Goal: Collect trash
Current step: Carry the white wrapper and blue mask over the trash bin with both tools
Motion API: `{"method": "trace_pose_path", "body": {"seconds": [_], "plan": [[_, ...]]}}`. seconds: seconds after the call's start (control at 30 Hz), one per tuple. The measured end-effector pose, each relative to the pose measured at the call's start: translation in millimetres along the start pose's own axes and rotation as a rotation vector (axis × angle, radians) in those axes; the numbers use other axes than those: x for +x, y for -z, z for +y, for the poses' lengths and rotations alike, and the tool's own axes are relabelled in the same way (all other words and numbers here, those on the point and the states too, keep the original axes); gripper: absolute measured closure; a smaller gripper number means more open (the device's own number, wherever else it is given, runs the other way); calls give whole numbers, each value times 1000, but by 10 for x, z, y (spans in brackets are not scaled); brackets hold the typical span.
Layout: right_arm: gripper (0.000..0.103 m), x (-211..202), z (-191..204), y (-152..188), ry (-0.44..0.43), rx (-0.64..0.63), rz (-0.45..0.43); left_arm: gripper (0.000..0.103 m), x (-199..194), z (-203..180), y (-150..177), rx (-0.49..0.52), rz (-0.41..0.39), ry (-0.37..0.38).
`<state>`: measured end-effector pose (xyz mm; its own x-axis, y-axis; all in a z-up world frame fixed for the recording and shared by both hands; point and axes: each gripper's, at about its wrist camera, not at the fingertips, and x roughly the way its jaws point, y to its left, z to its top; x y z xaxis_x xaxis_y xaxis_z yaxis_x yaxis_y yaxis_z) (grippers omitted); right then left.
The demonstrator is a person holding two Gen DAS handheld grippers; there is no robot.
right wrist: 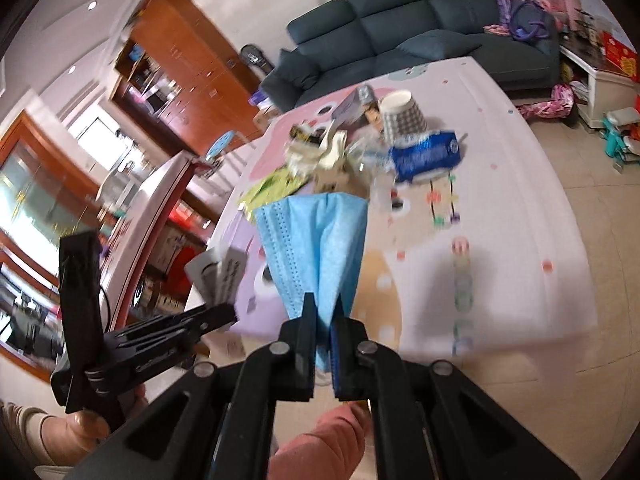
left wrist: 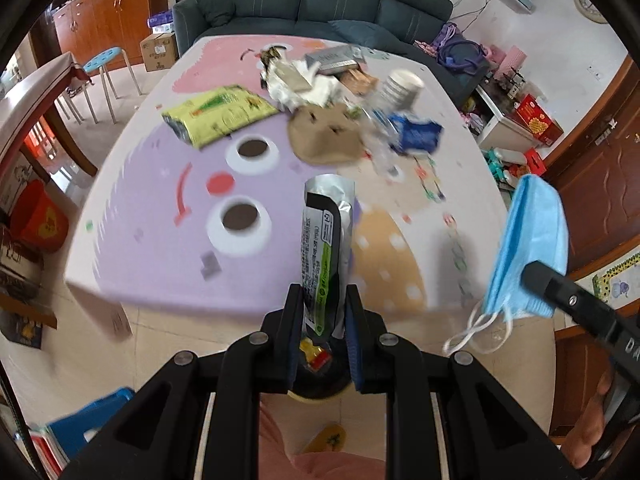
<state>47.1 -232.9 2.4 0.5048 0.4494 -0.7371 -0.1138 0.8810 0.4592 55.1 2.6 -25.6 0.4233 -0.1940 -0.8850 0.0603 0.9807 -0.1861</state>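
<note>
Left gripper clamped on a silver and black wrapper, right gripper pinching a blue face mask, both just off the near edge of the table; remaining trash pile toward the table's far end.

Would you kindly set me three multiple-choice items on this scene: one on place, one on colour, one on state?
1. Where is the paper cup?
A. on the table
B. on the sofa
C. on the floor

2. What colour is the mask?
A. white
B. blue
C. black

3. What is the left hand-held gripper doing?
A. standing open
B. gripping the mask
C. gripping a wrapper

Key: 1 A, it sits among the trash on the table; 2 B, pale blue pleats show; 3 C, the silver-and-black wrapper stands pinched between its fingers.
</note>
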Motion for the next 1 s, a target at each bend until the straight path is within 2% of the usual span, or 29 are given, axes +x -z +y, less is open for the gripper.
{"method": "trace_pose_path", "body": {"seconds": [0.23, 0.47, 0.77, 0.9, 1.0], "plan": [[98, -142, -95, 581, -26, 9, 81, 85, -71, -362, 654, 55, 76, -18], [98, -21, -233, 1015, -54, 65, 134, 85, 43, -502, 1031, 92, 144, -29], [98, 277, -330, 1432, -26, 119, 198, 85, 439, -535, 1343, 132, 237, -12], [98, 548, -446, 1604, 19, 159, 230, 85, 678, -453, 1437, 138, 267, 0], [98, 839, -616, 1758, 50, 210, 260, 85, 1000, -335, 1529, 139, 304, 5]]}}
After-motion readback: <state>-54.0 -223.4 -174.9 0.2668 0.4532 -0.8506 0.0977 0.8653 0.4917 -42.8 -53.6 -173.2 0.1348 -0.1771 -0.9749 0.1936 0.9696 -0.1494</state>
